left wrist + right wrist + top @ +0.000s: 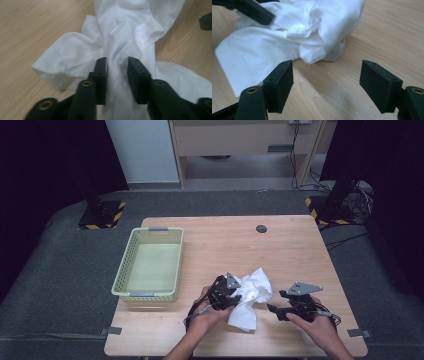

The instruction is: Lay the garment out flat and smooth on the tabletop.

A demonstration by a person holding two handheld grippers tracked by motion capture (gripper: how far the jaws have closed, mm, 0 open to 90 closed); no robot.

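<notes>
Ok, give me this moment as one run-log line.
left gripper: shut on white cloth | right gripper: open, nothing between jaws, beside cloth | basket: left on table, no cloth inside

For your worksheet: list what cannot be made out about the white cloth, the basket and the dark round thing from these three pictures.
- White cloth: kind of item unclear, crumpled; the left hand-held gripper covers part of it in the left gripper view.
- Basket: near inside wall hidden by its rim, high view.
- Dark round thing: too small to identify, high view.
</notes>
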